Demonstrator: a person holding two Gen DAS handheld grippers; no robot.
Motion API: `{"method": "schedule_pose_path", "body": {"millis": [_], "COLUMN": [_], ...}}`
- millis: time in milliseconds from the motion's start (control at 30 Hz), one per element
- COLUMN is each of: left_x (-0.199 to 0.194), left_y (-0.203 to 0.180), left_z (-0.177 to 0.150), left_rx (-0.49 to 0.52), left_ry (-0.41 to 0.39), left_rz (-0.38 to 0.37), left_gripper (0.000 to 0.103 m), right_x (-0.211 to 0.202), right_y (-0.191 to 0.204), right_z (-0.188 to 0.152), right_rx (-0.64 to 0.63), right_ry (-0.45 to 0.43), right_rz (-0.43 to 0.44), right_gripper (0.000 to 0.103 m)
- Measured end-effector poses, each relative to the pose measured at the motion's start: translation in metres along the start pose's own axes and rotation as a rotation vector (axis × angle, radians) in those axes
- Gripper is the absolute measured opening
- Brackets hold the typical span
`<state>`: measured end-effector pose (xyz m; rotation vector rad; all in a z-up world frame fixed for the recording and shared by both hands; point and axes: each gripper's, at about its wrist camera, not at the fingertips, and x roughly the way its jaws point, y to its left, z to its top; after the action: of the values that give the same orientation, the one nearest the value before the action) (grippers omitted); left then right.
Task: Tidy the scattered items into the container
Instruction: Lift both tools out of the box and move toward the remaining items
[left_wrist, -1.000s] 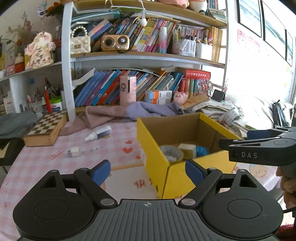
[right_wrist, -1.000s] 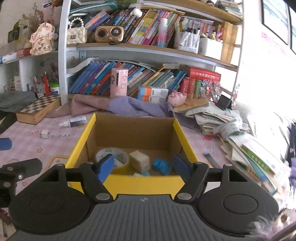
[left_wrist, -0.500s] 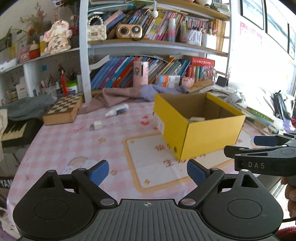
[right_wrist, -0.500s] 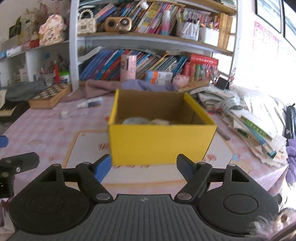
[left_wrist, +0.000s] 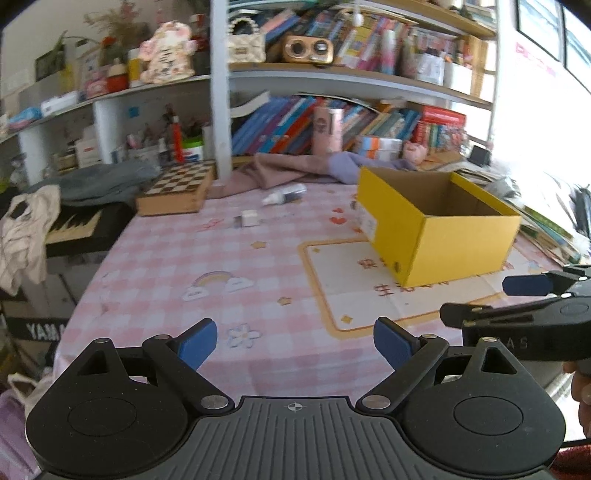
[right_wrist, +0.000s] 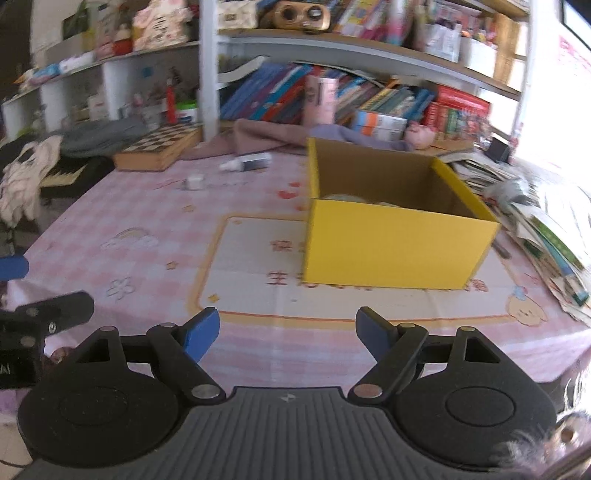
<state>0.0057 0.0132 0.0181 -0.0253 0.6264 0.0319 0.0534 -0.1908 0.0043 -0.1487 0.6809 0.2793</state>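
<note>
A yellow cardboard box (left_wrist: 443, 236) (right_wrist: 395, 247) stands open on the pink checked tablecloth (left_wrist: 221, 266). From the right wrist view only the pale tops of things inside it (right_wrist: 343, 198) show over the front wall. Left of the box, towards the back, lie a small clear bottle with a white cap (left_wrist: 284, 194) (right_wrist: 245, 162) and a small white cube (left_wrist: 249, 218) (right_wrist: 194, 181). My left gripper (left_wrist: 295, 341) hangs open and empty over the table's near edge. My right gripper (right_wrist: 288, 332) is beside it, its jaws opening with nothing between them, well short of the box.
A wooden chessboard case (left_wrist: 177, 188) and a crumpled pink and lilac cloth (left_wrist: 295, 166) lie at the back below crowded bookshelves. Stacked papers and books (right_wrist: 546, 229) crowd the table's right side. A piano keyboard (left_wrist: 74, 229) with clothes on it stands off the left edge.
Both grippers have drawn back from above the box towards the near table edge, so the box looks smaller and farther. The right jaws have spread wider.
</note>
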Motion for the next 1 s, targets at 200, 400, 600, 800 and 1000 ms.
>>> {"method": "schedule_pose_path", "body": {"millis": [200,400,600,800,1000], "left_x": [0.003,0.019,0.044,0.076,0.104], "left_y": [0.013,0.024,0.034,0.045,0.055], "left_z": [-0.001,0.007,0.024,0.043,0.063], "left_rx": [-0.029,-0.047,-0.056,-0.079,-0.098], "left_ry": [0.013,0.02,0.027,0.04,0.037], "left_rz": [0.045,0.087,0.124,0.142,0.173], "left_gripper": [0.094,0.094,0.094,0.094,0.094], "right_x": [0.009,0.027,0.061,0.097,0.131], "right_y": [0.02,0.031,0.037,0.045,0.042], "right_z": [0.006,0.017,0.042,0.073,0.103], "right_rx": [-0.066,-0.097,-0.114,-0.161,-0.166], "right_ry": [0.007,0.01,0.02,0.021,0.017], "right_rz": [0.065,0.111,0.145,0.187,0.197], "right_gripper": [0.081,0.081,0.081,0.081,0.08]}}
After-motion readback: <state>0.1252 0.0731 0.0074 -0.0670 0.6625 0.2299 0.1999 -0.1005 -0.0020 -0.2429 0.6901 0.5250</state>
